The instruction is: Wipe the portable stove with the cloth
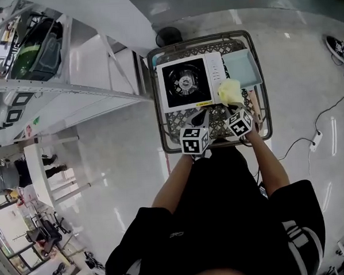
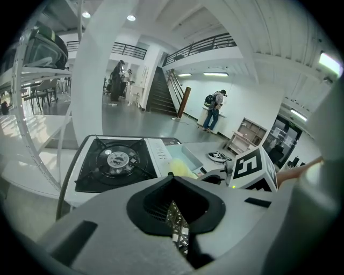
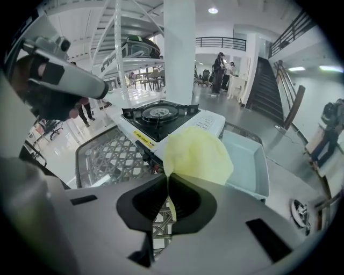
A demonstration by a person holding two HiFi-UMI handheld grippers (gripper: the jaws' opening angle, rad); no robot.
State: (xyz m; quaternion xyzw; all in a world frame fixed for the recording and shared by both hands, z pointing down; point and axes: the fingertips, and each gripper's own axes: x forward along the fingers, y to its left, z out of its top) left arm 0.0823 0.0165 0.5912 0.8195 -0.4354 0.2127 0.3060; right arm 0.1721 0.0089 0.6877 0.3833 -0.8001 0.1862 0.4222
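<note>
Portable stove sat on the lattice table, long axis left to right, burner leftward, right gripper clenched on yellow cloth that hid its near right corner, left gripper closed, empty.

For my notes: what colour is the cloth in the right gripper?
Pale yellow; the cloth shows best in the right gripper view.

Bright, even overhead light, sharp, fisheye-warped edges
</note>
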